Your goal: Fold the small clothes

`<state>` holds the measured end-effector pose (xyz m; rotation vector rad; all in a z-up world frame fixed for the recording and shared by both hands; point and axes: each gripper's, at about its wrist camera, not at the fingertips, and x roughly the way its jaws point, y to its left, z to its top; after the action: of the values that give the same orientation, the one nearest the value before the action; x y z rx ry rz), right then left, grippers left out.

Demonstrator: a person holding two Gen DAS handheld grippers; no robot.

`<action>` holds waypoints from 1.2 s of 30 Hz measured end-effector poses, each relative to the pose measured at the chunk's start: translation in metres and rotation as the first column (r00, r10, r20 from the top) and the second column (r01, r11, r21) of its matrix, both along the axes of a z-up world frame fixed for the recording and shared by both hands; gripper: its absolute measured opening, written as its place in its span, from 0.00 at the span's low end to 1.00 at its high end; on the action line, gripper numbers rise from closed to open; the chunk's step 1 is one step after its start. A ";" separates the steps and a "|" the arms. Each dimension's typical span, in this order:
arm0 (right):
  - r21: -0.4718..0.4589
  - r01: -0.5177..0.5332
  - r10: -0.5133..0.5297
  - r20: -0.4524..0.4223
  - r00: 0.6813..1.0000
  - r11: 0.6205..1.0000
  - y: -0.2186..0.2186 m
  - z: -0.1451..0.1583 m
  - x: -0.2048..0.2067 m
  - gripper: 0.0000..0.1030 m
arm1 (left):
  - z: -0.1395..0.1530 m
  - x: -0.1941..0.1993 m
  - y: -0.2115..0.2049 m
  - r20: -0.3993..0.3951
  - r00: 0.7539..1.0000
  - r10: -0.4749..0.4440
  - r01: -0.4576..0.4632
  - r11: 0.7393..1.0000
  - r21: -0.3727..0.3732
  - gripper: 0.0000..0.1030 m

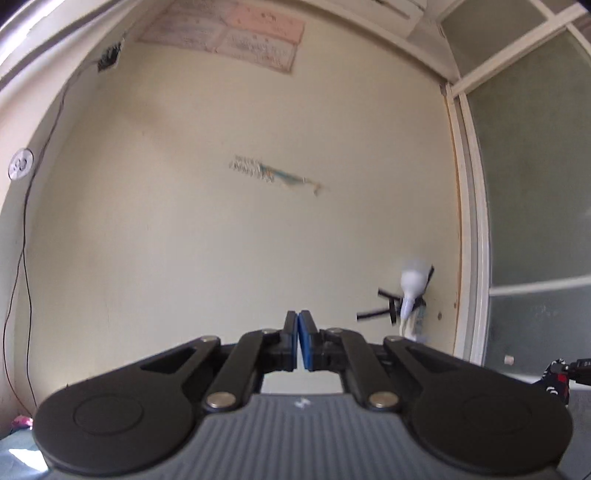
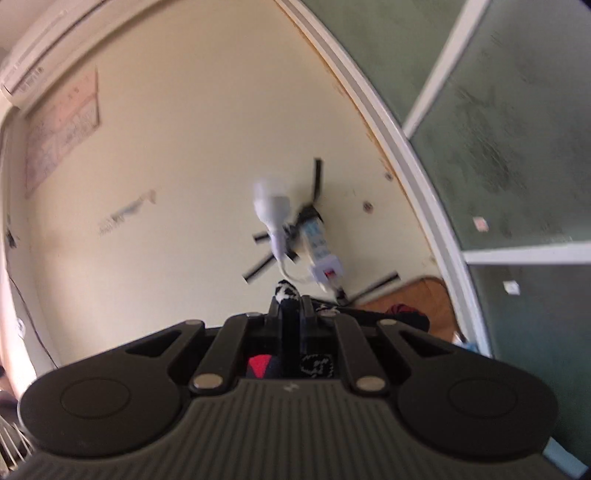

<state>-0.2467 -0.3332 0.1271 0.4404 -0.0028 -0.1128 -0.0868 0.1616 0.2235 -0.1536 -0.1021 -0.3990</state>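
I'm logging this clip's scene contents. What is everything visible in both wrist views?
Black patterned small garment with white and red marks: one, clamped in the right gripper, trailing right.
White light bulb: one, taped to the cream wall.
White power strip: one, beside the bulb.
Pink paper chart: one, high on the wall.
Green frosted glass panels: several, white frames, right side.
Black cable: one, left wall.
Left gripper: shut, empty.
Right gripper: shut on the garment.

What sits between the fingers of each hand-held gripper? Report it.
Right wrist view: a dark patterned sock is pinched in the right hand-held gripper. Left wrist view: nothing lies between the blue pads of the shut left hand-held gripper.
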 end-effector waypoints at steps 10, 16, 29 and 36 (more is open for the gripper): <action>-0.087 -0.015 -0.017 -0.356 0.934 0.996 0.023 -0.100 0.037 0.54 | -0.121 0.071 -0.056 -0.431 0.899 -0.075 0.167 0.970 0.178 0.23; -0.208 -0.440 0.330 -0.413 0.849 0.874 0.108 -0.097 0.086 0.72 | -0.143 0.102 -0.086 -0.561 0.813 -0.153 0.271 0.954 0.132 0.87; -0.286 -0.578 0.429 -0.444 0.787 0.764 0.154 -0.097 0.110 0.16 | -0.185 0.132 -0.110 -0.713 0.687 -0.140 0.292 0.952 0.095 0.06; -0.113 -0.259 0.224 -0.256 0.940 0.959 0.058 -0.078 0.073 0.16 | -0.142 0.114 -0.102 -0.570 0.813 -0.121 0.298 0.927 0.228 0.56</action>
<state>-0.1733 -0.2750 0.0488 0.2760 0.2808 0.0778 0.0274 0.0597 0.0811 0.0363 0.5545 -0.5768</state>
